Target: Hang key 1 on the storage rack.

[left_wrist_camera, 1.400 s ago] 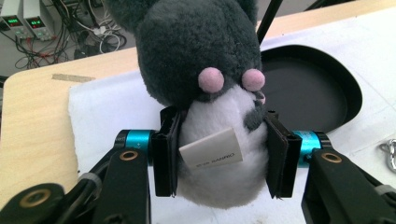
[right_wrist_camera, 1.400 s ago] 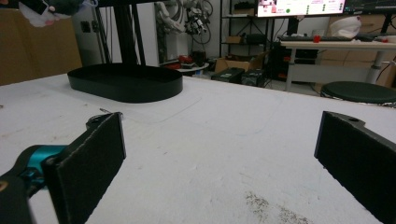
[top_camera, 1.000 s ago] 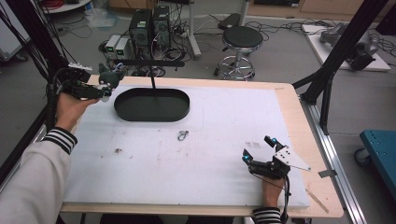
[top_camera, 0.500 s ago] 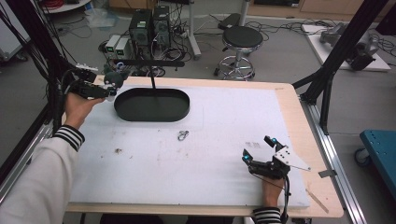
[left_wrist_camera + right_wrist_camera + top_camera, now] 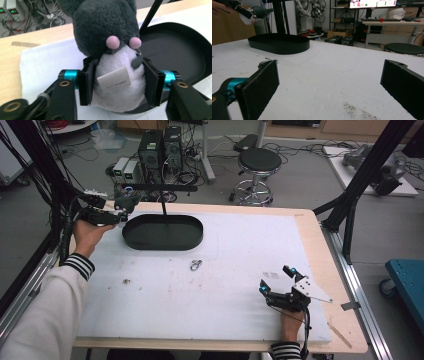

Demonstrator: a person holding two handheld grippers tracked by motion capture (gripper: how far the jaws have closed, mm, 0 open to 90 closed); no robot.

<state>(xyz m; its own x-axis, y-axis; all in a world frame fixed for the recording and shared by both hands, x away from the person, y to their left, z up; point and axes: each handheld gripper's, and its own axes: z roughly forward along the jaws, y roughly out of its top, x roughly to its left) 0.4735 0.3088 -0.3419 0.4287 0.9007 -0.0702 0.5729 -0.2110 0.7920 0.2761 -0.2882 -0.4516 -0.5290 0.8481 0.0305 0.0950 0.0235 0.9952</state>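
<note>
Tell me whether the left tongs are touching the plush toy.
Touching. The left gripper view shows the left tongs with both pads pressed into the plush toy at its white belly.

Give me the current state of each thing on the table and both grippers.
Left gripper: shut on the plush toy, held beside the tray's left end.
Plush toy: gripped at its white belly, off the table.
Black oval tray: empty, upright on the mat.
Metal clip: lying loose on the mat.
Right gripper: open, holding nothing.
</note>
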